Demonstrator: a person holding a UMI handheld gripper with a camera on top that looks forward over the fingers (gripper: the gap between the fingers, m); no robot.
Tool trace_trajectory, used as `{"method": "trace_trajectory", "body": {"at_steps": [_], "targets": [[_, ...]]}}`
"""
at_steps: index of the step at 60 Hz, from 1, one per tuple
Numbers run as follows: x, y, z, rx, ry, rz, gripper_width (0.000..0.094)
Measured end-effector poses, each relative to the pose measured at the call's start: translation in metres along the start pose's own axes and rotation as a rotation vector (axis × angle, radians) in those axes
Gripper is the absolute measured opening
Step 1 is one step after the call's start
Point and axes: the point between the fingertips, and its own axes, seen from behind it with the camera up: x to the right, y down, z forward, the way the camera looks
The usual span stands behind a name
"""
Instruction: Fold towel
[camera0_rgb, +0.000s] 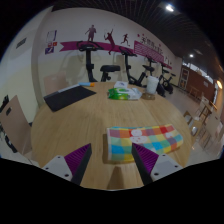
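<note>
Wooden table (70, 135), striped towel (145, 141) just ahead of gripper (112, 165), fingers wide apart, bag (124, 93) beyond

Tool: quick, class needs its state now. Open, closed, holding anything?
Tool: open, holding nothing; the towel lies flat on the table just ahead of its fingers.

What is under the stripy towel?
The striped towel lies flat on the wooden table, just beyond the open gripper. Anything hidden beneath the towel cannot be seen.
</note>
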Motion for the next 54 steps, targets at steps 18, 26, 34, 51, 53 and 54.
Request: {"method": "trace_trajectory", "body": {"at_steps": [18,26,34,51,53,54], "targets": [[0.021,0.012,0.066,-0.071,0.068,-0.099,0.0075],[-0.02,0.009,0.053,-0.122,-0.072,-0.029,0.0036],[-0.065,-0.04,0.007,-0.091,-0.247,0.103,0.0036],[0.035,-0.092,-0.022,-0.053,-0.207,0.2,0.0036],[0.048,-0.085,-0.013,-0.06,-0.191,0.195,0.0037],[0.053,-0.083,-0.009,-0.067,-0.183,0.193,0.0038]]}}
